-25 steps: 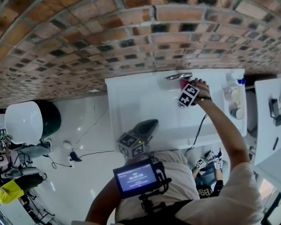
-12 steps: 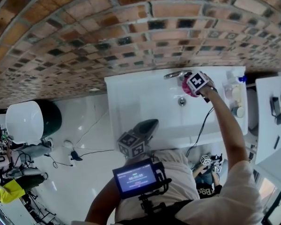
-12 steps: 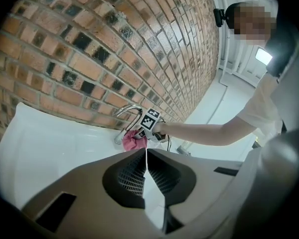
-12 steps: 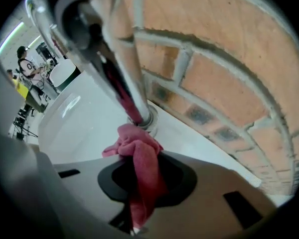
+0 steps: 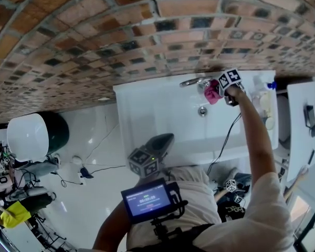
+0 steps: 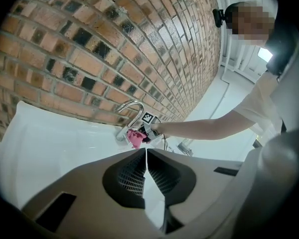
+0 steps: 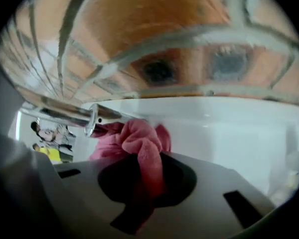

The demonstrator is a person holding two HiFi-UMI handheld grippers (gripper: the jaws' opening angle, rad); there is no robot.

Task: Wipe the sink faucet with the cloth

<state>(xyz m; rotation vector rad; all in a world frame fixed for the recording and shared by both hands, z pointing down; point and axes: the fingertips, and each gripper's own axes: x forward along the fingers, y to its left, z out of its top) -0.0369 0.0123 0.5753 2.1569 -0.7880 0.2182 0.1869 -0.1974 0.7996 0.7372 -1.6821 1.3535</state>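
Right hand-held gripper, at the end of the person's outstretched arm, pinches a bunched pink cloth between its jaws. In the right gripper view the cloth fills the gap between the jaws of this hand-held gripper and bulges out in front of them. Left hand-held gripper is held low, close to the person's body at the near edge of the sink. Its jaws are pressed together with nothing between them, as the left gripper view shows.

Brick wall: red-brown bricks with dark inset squares, running behind the sink.

Floor: white and glossy, to the left of the sink.

Sink: a white rectangular basin set against the wall, with a round drain in its floor below the faucet.

Faucet: a chrome gooseneck mounted at the back edge of the sink. In the left gripper view its arch curves over the cloth. In the right gripper view the end of the spout lies against the upper left of the cloth.

Cable: thin and dark, hanging from the right hand-held gripper across the sink toward the person.
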